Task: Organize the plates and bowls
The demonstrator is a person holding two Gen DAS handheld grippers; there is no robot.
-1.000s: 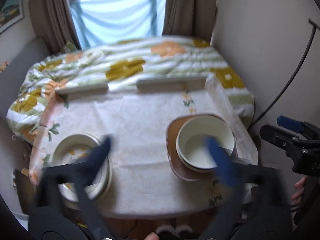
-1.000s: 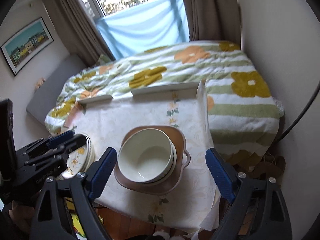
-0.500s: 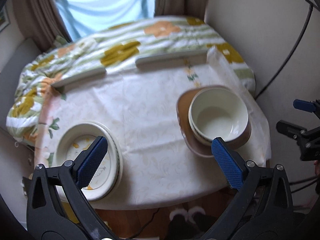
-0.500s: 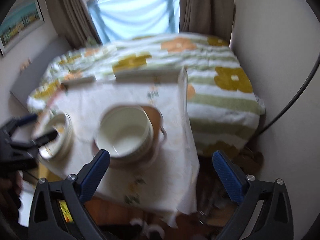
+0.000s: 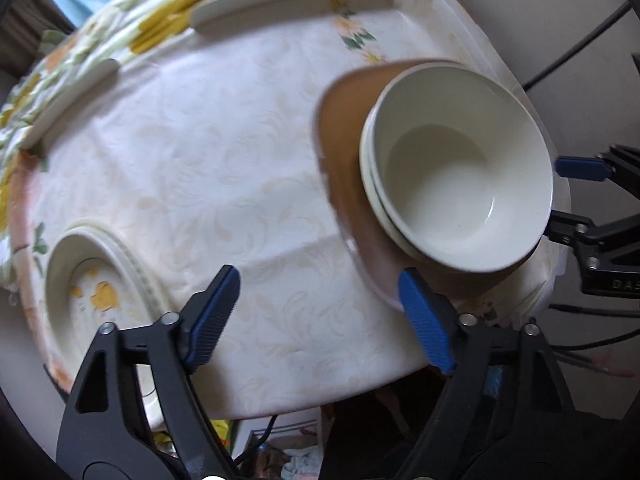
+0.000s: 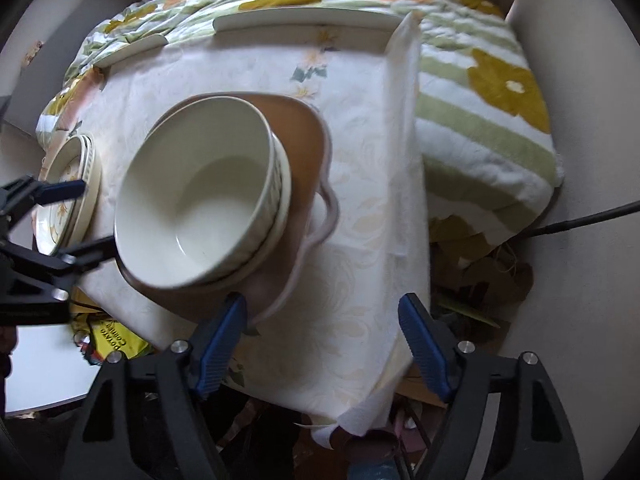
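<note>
Floral bedding (image 6: 480,64) lies behind my desk (image 5: 224,160). Cream bowls (image 5: 460,184) sit stacked on the brown dish (image 5: 344,136); patterned plates (image 5: 96,280) sit well apart. My left tool (image 5: 320,308) and right tool (image 6: 322,338) are closing, nothing between the jaws. I'd straddle a rim squarely before pinching.

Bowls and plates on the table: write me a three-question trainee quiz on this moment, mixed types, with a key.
1. True or false: the cream bowls sit nested on a brown dish.
2. What lies between the left gripper pads? A) a bowl B) a plate C) only tablecloth
3. Fill in: the flowered plates are stacked near the table's ____ edge in the left wrist view.

Key: 1 true; 2 C; 3 left
</note>
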